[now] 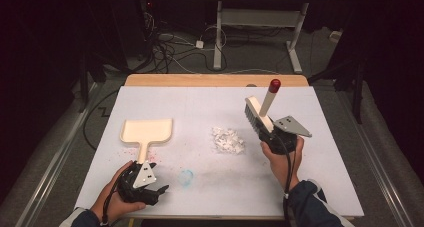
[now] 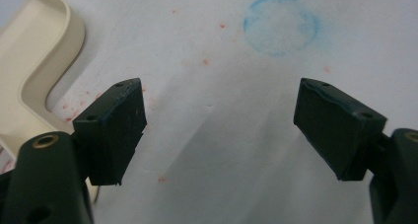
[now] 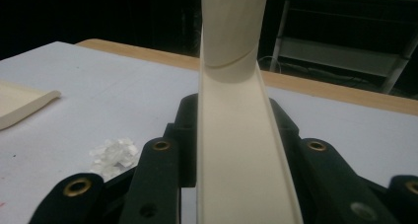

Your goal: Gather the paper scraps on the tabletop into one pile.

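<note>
My right gripper [image 1: 267, 129] is shut on a cream hand brush [image 1: 260, 112] with black bristles and a red handle tip, held above the white table at the right. In the right gripper view the brush's cream back [image 3: 236, 135] runs up between the jaws. A small pile of white scraps [image 1: 228, 139] lies left of the brush, also visible as the scraps [image 3: 114, 155]. A cream dustpan [image 1: 146, 131] lies flat at the left, handle toward the person. My left gripper [image 1: 157, 189] rests near the front edge beside that handle, jaws open and empty [image 2: 219, 130], with the dustpan handle [image 2: 34, 61] at its left.
The white board [image 1: 310, 187] covers a wooden table whose far edge [image 1: 215, 80] shows. A blue ring stain [image 1: 186, 177] and pink specks mark the board near the left gripper. Beyond the table stand a desk frame [image 1: 260, 32] and floor cables.
</note>
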A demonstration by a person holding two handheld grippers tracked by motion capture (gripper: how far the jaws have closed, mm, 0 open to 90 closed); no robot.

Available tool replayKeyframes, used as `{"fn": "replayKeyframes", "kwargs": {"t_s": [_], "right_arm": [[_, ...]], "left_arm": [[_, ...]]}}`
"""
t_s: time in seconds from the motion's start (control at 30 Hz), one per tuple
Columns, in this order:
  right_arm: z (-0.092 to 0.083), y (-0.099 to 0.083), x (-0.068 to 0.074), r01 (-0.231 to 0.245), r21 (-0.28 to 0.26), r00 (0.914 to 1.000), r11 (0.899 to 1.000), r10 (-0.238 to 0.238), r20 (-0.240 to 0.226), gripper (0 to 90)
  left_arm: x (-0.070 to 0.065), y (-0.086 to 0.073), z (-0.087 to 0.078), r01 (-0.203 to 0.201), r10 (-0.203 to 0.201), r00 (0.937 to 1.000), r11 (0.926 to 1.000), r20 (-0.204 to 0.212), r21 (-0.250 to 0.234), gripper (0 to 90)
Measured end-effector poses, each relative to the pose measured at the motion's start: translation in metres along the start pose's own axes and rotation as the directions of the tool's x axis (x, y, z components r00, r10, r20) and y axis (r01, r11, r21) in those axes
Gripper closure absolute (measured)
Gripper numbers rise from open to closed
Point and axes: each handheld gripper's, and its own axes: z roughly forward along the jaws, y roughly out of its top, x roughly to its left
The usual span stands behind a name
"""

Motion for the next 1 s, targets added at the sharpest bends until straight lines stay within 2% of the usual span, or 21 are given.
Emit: {"fn": "replayKeyframes", "kwargs": {"t_s": [0.07, 0.27, 0.5, 0.6, 0.67, 0.73, 0.83, 0.87, 0.93, 1.0], "right_arm": [[-0.005, -0.001, -0.005, -0.006, -0.008, 0.9999, 1.000, 0.006, 0.014, 67.6], [-0.020, -0.002, -0.022, -0.034, -0.011, 0.9993, 0.999, 0.034, 0.017, 67.6], [-0.033, -0.006, -0.033, -0.007, -0.022, 0.9998, 1.000, 0.007, 0.016, 67.6], [-0.039, -0.007, -0.035, 0.000, -0.018, 0.9999, 1.000, 0.000, 0.016, 67.6], [-0.042, -0.008, -0.038, 0.008, -0.015, 0.9998, 1.000, -0.007, 0.017, 67.6], [-0.044, -0.009, -0.040, 0.016, -0.017, 0.9998, 1.000, -0.016, 0.010, 67.6], [-0.047, -0.012, -0.043, 0.023, -0.010, 0.9997, 1.000, -0.023, 0.012, 67.7], [-0.047, -0.013, -0.043, 0.022, -0.004, 0.9997, 1.000, -0.022, 0.009, 67.7], [-0.048, -0.015, -0.044, 0.024, 0.002, 0.9997, 1.000, -0.024, 0.006, 67.7], [-0.047, -0.017, -0.045, 0.030, 0.005, 0.9995, 1.000, -0.030, 0.003, 67.7]], "left_arm": [[0.001, 0.000, 0.000, 0.008, -0.008, 0.9998, 1.0000, -0.015, -0.001, 19.2], [0.006, -0.001, -0.002, 0.039, -0.039, 0.9969, 0.9992, -0.068, -0.012, 19.2], [0.009, -0.002, -0.005, 0.060, -0.062, 0.9939, 0.9979, -0.091, -0.026, 19.5], [0.012, -0.003, -0.007, 0.090, -0.093, 0.9902, 0.9953, -0.104, -0.036, 19.9], [0.015, -0.004, -0.007, 0.096, -0.100, 0.9869, 0.9945, -0.127, -0.042, 20.0], [0.020, -0.006, -0.008, 0.115, -0.119, 0.9817, 0.9926, -0.149, -0.039, 20.1], [0.025, -0.008, -0.007, 0.168, -0.168, 0.9665, 0.9856, -0.194, -0.019, 21.0], [0.027, -0.009, -0.007, 0.176, -0.175, 0.9636, 0.9843, -0.202, -0.013, 21.1], [0.033, -0.012, -0.007, 0.212, -0.209, 0.9520, 0.9772, -0.224, -0.011, 21.3], [0.039, -0.016, -0.008, 0.246, -0.243, 0.9448, 0.9692, -0.220, -0.016, 21.3]]}}
